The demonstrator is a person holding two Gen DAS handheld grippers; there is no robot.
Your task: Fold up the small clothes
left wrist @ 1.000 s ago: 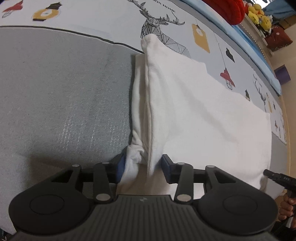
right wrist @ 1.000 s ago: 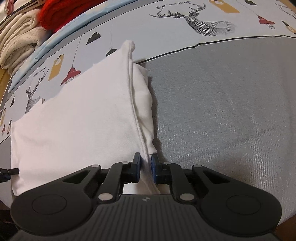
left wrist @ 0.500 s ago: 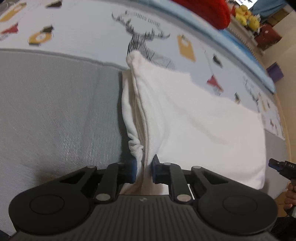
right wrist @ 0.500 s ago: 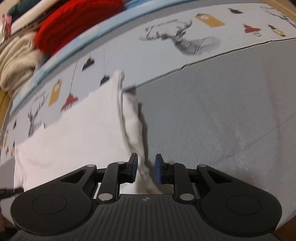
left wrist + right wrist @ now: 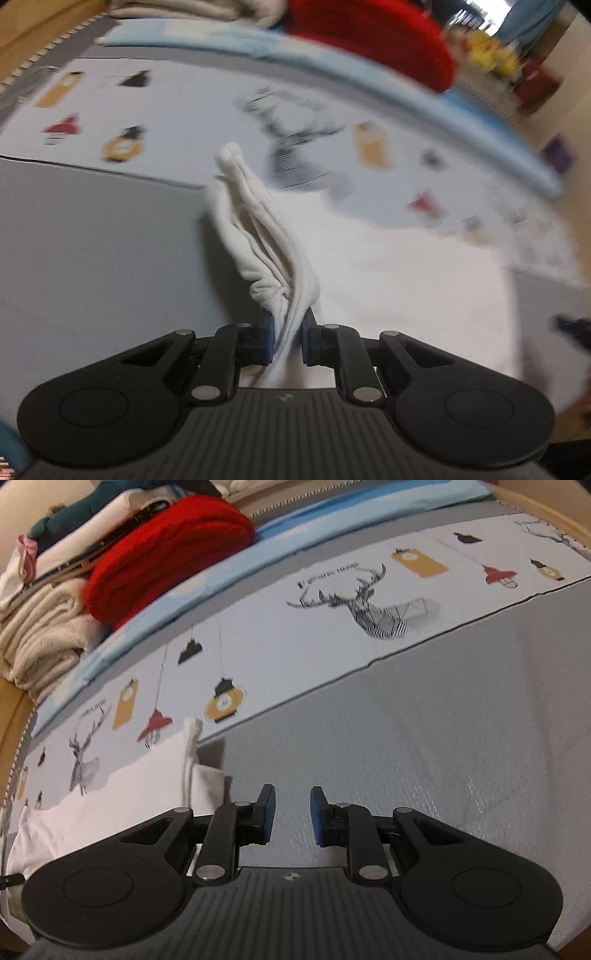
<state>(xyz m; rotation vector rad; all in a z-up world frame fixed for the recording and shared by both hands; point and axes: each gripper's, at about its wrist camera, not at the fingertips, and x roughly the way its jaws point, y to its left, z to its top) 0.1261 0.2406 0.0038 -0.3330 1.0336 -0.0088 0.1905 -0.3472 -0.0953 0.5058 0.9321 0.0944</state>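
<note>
A white garment [image 5: 388, 280] lies folded on the bed. My left gripper [image 5: 287, 338] is shut on the bunched near corner of the white garment's left edge and lifts that edge, so it stands up in a ridge. In the right wrist view the garment [image 5: 122, 797] lies at the lower left. My right gripper [image 5: 291, 818] is open and empty over the grey sheet [image 5: 424, 738], to the right of the garment and apart from it.
A printed deer-and-lantern band [image 5: 332, 620] runs across the bed behind the grey sheet. Folded clothes are stacked at the back: a red knit [image 5: 166, 550], cream towels [image 5: 40, 635]. A wooden bed frame [image 5: 11, 716] edges the left.
My left gripper closed on the garment's corner and lifted it. My right gripper let go of the garment's edge, opened, and moved right, away from the garment.
</note>
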